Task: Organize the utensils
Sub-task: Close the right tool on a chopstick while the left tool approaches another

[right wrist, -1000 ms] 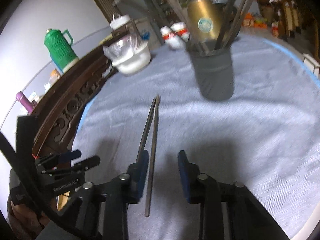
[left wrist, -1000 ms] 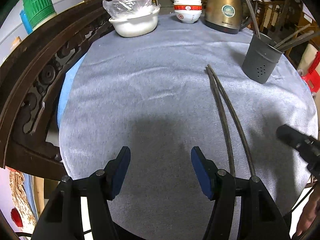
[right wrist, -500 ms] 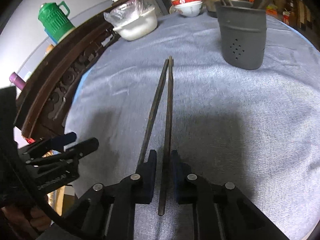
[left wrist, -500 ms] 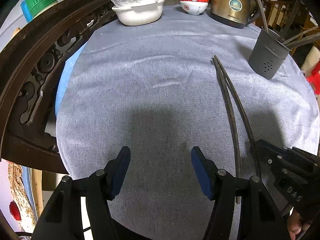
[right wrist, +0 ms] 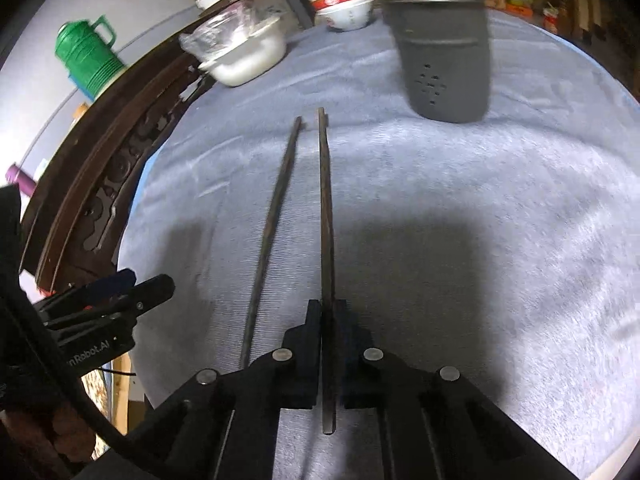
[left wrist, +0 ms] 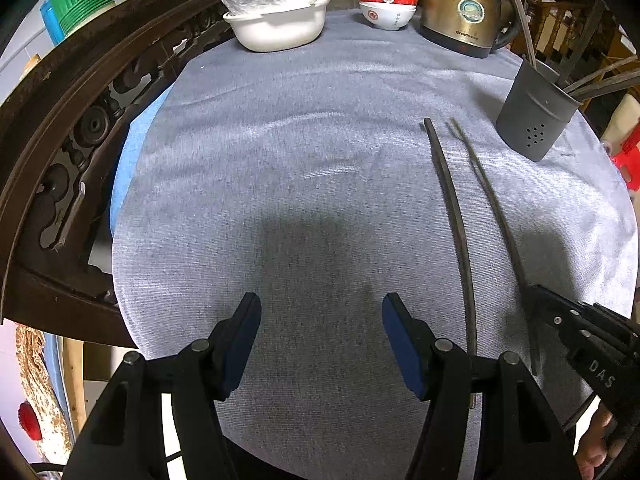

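Observation:
Two long dark chopsticks are on the grey tablecloth. My right gripper (right wrist: 327,310) is shut on the right chopstick (right wrist: 325,200), gripping near its close end; it also shows in the left wrist view (left wrist: 494,200). The other chopstick (right wrist: 272,216) lies loose to its left, also in the left wrist view (left wrist: 454,216). A dark grey utensil holder (right wrist: 446,64) with several utensils stands beyond them, at the right in the left wrist view (left wrist: 534,116). My left gripper (left wrist: 320,340) is open and empty over the cloth, left of the chopsticks.
A white covered bowl (left wrist: 280,24), stacked red and white bowls (left wrist: 386,6) and a brass kettle (left wrist: 464,12) stand at the far side. A carved dark wooden chair back (left wrist: 68,120) curves along the left edge. A green jug (right wrist: 86,56) stands behind it.
My right gripper closed on the right chopstick and drew it apart from the other one. The left gripper has stayed open and edged forward.

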Demonstrator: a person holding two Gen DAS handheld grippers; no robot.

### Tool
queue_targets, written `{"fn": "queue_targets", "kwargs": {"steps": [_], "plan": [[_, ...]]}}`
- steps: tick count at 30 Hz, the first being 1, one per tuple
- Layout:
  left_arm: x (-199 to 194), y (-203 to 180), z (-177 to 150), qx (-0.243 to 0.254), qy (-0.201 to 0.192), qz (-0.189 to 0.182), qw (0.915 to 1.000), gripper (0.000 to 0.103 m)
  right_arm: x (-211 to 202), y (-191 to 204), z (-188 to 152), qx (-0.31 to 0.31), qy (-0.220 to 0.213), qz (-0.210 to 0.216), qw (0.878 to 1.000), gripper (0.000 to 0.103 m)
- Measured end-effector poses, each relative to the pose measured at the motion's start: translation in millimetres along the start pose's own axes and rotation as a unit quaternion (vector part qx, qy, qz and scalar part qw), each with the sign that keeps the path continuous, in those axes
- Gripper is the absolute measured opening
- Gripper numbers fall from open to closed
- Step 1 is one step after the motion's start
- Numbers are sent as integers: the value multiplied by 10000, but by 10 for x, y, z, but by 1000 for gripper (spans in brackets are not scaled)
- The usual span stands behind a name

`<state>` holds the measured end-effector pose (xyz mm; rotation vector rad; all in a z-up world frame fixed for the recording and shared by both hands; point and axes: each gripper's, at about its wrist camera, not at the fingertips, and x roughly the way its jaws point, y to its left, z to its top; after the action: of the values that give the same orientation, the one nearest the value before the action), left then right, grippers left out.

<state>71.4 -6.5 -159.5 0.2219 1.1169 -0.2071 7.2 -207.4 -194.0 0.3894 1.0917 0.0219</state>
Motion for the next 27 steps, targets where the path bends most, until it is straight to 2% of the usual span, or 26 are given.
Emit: {"fn": "queue_targets", "kwargs": {"steps": [7, 13, 20, 27], "plan": [[-14, -22, 5, 39, -10, -46, 10000, 64, -90, -144, -109, 462, 118, 159, 9987, 6], [-27, -22, 6, 36, -18, -63, 10000, 64, -76, -188, -146, 733, 319, 522, 9954, 10], [-10, -25, 13, 44, 0, -70, 10000, 64, -231, -304, -41, 860, -84, 557, 9947, 13], [2, -49, 24, 98, 2, -88, 9999, 64, -230, -362, 81, 847, -152, 472, 9952, 13]]}}
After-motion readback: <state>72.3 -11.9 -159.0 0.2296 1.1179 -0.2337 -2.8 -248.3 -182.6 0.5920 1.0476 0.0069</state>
